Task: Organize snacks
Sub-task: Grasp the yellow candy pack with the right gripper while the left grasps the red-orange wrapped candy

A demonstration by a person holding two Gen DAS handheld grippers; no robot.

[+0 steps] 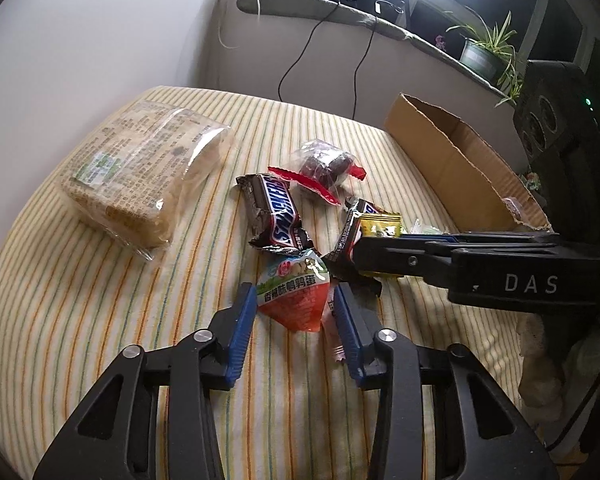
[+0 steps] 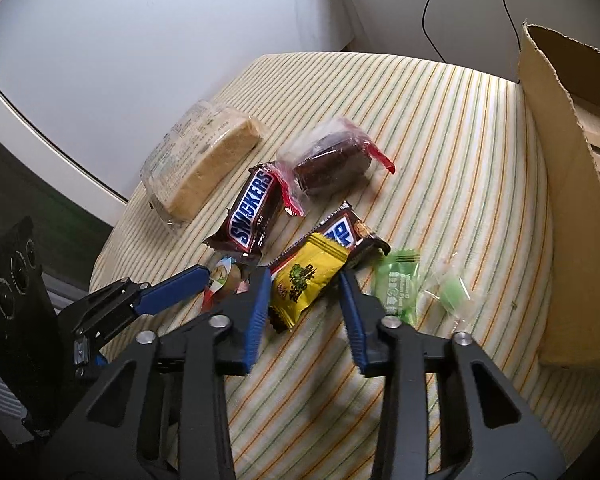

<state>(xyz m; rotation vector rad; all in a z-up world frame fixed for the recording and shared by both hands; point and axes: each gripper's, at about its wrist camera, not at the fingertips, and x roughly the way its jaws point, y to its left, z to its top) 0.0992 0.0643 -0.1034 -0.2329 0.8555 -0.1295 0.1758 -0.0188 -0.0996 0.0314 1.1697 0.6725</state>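
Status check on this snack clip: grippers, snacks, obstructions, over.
Left gripper straddles the quail egg packet. Right gripper straddles the yellow packet, which lies on a Snickers bar. Cardboard box stands open.

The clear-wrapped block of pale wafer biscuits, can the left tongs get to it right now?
Probably yes: the clear-wrapped block of pale wafer biscuits lies alone on the striped cloth, but the left tongs straddle a red-and-white triangular packet.

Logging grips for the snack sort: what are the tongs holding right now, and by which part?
Left tongs straddle the orange packet across its sides, right tongs the yellow packet mid-length; firm grip cannot be told.
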